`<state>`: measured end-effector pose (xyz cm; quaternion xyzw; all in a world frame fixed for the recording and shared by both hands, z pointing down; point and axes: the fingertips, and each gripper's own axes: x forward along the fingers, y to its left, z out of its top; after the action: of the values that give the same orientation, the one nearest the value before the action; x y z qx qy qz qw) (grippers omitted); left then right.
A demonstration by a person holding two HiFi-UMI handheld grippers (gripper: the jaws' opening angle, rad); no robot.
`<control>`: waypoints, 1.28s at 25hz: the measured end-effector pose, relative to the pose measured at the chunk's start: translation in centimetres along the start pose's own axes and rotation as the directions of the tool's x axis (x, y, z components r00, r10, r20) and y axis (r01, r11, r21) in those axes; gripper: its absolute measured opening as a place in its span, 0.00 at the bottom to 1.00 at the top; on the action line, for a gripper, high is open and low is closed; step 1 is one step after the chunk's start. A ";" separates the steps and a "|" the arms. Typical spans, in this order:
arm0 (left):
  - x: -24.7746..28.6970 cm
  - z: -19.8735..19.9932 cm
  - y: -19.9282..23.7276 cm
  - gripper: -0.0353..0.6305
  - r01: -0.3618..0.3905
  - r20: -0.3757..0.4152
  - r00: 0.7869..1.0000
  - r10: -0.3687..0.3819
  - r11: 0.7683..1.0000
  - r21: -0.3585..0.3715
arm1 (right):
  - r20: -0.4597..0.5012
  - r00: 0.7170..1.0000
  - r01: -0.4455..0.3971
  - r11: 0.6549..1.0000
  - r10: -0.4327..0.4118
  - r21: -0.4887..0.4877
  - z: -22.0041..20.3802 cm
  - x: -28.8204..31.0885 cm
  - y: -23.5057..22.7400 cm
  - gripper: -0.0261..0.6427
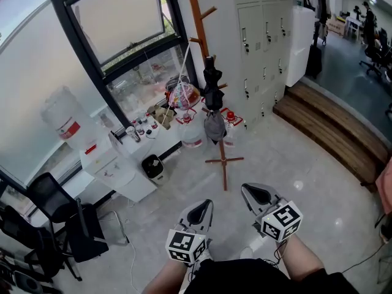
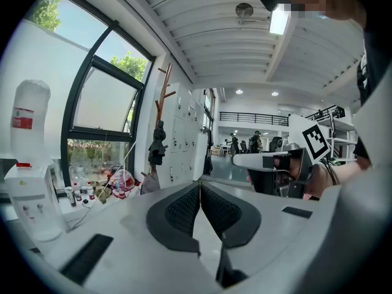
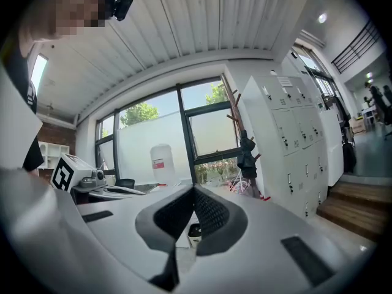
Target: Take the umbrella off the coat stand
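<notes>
The wooden coat stand (image 1: 200,38) rises by the window, its cross foot (image 1: 224,160) on the tiled floor. A black folded umbrella (image 1: 212,88) hangs from a peg on it, with a grey bundle (image 1: 215,127) below. Both grippers are well short of the stand, low in the head view. My left gripper (image 1: 206,204) is shut with nothing in it, and so is my right gripper (image 1: 247,189). In the left gripper view the umbrella (image 2: 158,144) is far off to the left of the closed jaws. The right gripper view has the umbrella (image 3: 247,155) to the right of them.
A water dispenser (image 1: 68,125) on a white cabinet (image 1: 119,167) and a small black bin (image 1: 152,166) stand left of the stand. White lockers (image 1: 263,35) are behind it, a wooden step (image 1: 331,133) to the right, black chairs (image 1: 55,219) at lower left.
</notes>
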<state>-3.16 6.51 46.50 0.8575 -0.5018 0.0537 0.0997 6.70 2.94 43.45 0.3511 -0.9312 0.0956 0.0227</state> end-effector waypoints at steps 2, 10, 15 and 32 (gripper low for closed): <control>-0.1 0.2 0.9 0.08 0.002 0.000 1.000 -0.002 1.000 0.002 | 0.001 1.000 0.004 1.000 -0.004 0.003 0.1 1.0 0.1 0.12; -0.6 0.8 5.4 0.08 0.019 0.001 1.000 -0.019 1.000 0.002 | 0.012 1.000 0.026 1.000 -0.026 0.005 0.8 5.4 1.3 0.12; -0.9 1.1 8.7 0.08 0.028 0.004 1.000 -0.028 1.000 -0.004 | 0.007 0.999 0.045 0.999 -0.045 0.002 1.1 8.3 2.0 0.12; -1.7 1.7 18.1 0.08 0.104 0.002 0.995 -0.104 0.994 0.017 | 0.020 0.994 0.111 0.994 -0.111 -0.006 1.3 17.2 5.3 0.12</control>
<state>-19.84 -1.05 46.60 0.8834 -0.4561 0.0511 0.0945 -9.69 -4.61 43.19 0.4032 -0.9107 0.0875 0.0202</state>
